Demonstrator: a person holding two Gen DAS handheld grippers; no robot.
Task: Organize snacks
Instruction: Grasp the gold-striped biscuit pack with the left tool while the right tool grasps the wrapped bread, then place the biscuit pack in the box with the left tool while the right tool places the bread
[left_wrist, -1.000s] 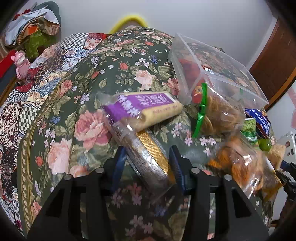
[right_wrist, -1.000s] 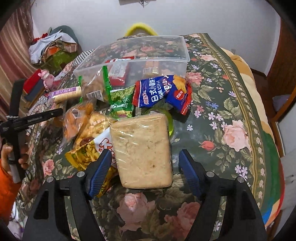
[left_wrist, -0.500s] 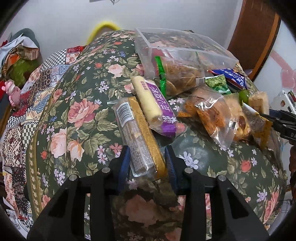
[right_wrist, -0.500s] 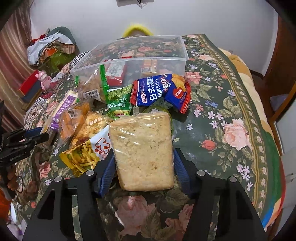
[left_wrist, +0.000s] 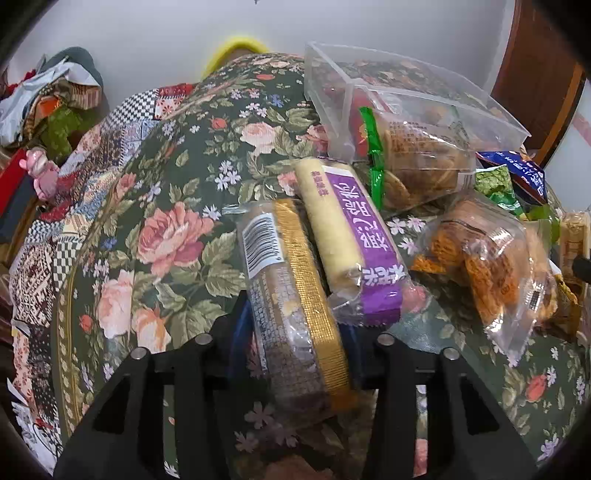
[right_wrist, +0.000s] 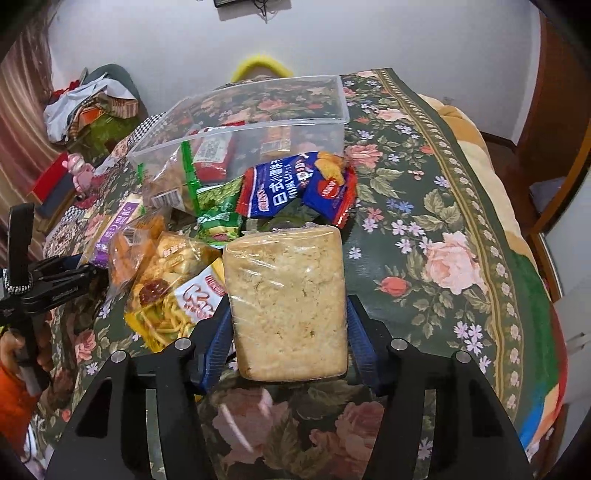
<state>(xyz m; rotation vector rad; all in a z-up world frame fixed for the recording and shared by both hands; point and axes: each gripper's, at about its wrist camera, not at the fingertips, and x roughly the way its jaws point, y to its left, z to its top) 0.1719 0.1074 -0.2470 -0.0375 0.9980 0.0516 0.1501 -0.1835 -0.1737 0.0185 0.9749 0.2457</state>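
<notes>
Low centre of each frame: left gripper (left_wrist: 295, 332) clamped gold-edged biscuit pack (left_wrist: 295, 310); right gripper (right_wrist: 288, 332) clamped crumbly cake slab (right_wrist: 288, 302). Both light, fragile; gripped near ends. Clear tub (right_wrist: 258, 110) waited upper centre.

A lived-in room of a home. A green floral quilt (right_wrist: 436, 206) over a patchwork cover (left_wrist: 44, 266) serves as the work surface; a heap of clothes (right_wrist: 92, 107) lies by the white wall (right_wrist: 406, 33), with wooden door framing (left_wrist: 535, 81) at right.
</notes>
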